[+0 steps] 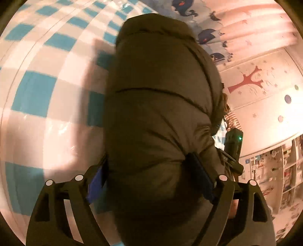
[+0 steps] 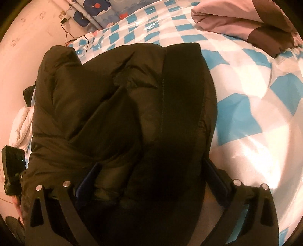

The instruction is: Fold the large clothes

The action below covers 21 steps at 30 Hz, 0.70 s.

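Observation:
A dark olive-brown puffer jacket (image 1: 162, 106) fills the middle of both views, over a bed with a blue-and-white checked cover (image 1: 37, 94). My left gripper (image 1: 151, 174) is shut on a thick fold of the jacket, blue pads pressed into both sides. My right gripper (image 2: 151, 177) is shut on another bunched part of the same jacket (image 2: 132, 106), which drapes away from it onto the bed. The other gripper's black body shows at the right edge of the left wrist view (image 1: 233, 145) and at the left edge of the right wrist view (image 2: 13, 166).
A pink and brown garment (image 2: 246, 20) lies at the bed's far right. A whale-print pillow (image 2: 102, 13) is at the head of the bed. A white item (image 2: 20, 124) lies at the jacket's left. A wardrobe with a tree decal (image 1: 251, 81) and shelves (image 1: 274, 170) stand beyond.

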{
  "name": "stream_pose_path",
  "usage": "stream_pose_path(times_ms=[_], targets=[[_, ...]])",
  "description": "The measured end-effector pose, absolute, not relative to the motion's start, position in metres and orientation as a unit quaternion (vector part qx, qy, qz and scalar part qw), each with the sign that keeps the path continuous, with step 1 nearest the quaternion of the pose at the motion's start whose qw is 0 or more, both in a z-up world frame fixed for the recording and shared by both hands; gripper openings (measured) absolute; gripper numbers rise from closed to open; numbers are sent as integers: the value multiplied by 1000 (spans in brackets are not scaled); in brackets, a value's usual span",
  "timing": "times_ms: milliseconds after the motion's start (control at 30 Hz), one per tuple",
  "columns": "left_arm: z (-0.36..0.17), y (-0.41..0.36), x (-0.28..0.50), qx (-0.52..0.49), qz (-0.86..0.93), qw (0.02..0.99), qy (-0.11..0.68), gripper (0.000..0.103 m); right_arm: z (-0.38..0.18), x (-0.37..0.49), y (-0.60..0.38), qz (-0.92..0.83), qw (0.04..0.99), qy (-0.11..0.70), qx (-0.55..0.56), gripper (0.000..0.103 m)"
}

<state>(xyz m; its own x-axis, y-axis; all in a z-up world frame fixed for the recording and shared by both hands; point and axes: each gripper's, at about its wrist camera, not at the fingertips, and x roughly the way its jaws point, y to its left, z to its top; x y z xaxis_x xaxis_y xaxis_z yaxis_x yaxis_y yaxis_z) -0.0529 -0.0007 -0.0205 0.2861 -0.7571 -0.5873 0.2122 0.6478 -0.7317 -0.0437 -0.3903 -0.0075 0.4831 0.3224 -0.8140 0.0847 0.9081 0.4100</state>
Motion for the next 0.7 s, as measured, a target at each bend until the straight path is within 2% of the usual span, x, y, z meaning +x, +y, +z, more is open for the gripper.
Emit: stream_pose_path(times_ms=[100, 267, 400, 500, 600, 700], targets=[[7, 0, -64, -248, -330, 777, 476, 74, -5, -44, -376, 84, 838, 491, 224, 97], [51, 45, -86, -174, -278, 829, 453, 74, -5, -43, -304, 153, 833, 481, 229, 97], [35, 104, -100, -153, -216, 823, 502, 74, -16, -44, -255, 199, 819, 499, 200, 97], [37, 144, -107, -178, -150, 850, 473, 74, -18, -43, -253, 206, 814, 503, 203, 97], [62, 131, -103, -197, -183, 872, 408, 74, -15, -41, -255, 204, 809, 515, 197, 97], [72, 70, -91, -132, -233, 876, 402, 74, -2, -38, -256, 202, 808, 526, 176, 97]])
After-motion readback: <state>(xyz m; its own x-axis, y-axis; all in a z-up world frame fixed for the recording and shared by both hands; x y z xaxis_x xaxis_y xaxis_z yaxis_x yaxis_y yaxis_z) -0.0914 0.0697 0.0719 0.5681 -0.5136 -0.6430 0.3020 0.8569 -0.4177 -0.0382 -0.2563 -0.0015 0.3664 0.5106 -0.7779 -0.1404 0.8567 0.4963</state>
